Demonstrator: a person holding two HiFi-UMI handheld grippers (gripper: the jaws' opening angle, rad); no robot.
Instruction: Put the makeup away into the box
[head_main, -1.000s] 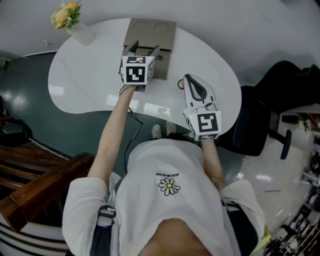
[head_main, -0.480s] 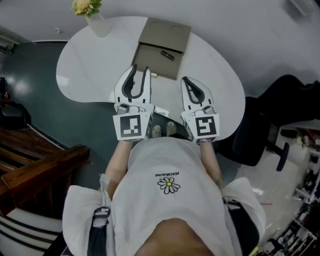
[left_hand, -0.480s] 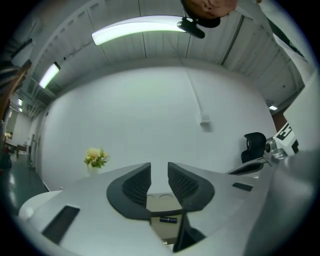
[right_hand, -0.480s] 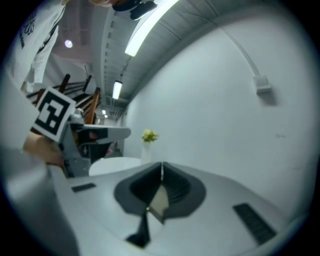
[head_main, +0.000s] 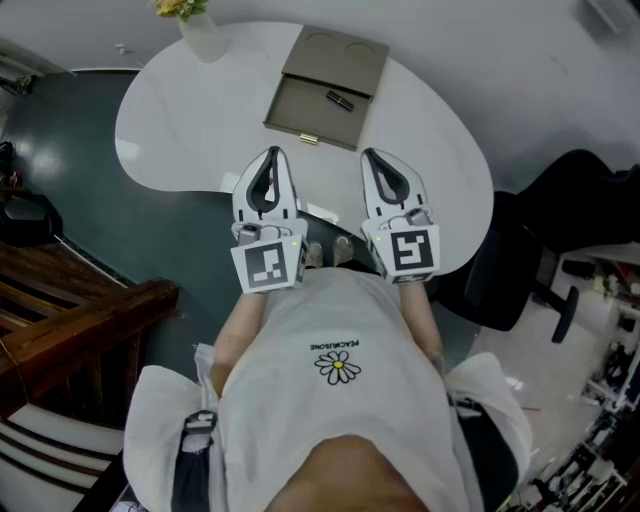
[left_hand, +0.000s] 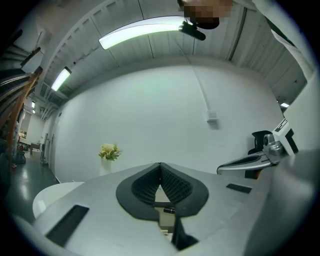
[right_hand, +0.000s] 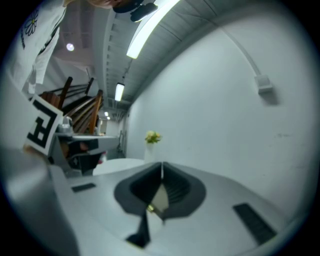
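Makeup (head_main: 340, 100), one small dark tube, is lying in the tray of the open box (head_main: 300, 108) on the far side of the table (head_main: 190, 130), well apart from both grippers. The person is holding the two grippers side by side over the table's near edge, close to the chest, with the forearms running back toward the body. Both are pointing roughly level toward the box. The left gripper (head_main: 272, 153) is sitting with its jaws closed tip to tip. They have just been closing, and nothing is between them. The right gripper (head_main: 371, 155) is likewise clenched on nothing, its pads meeting at the tip. The tube is lying ahead of the fingers, between the lines of the two grippers, and neither is touching it or the box. A vase (head_main: 200, 35) of flowers is standing at the table's far left edge.
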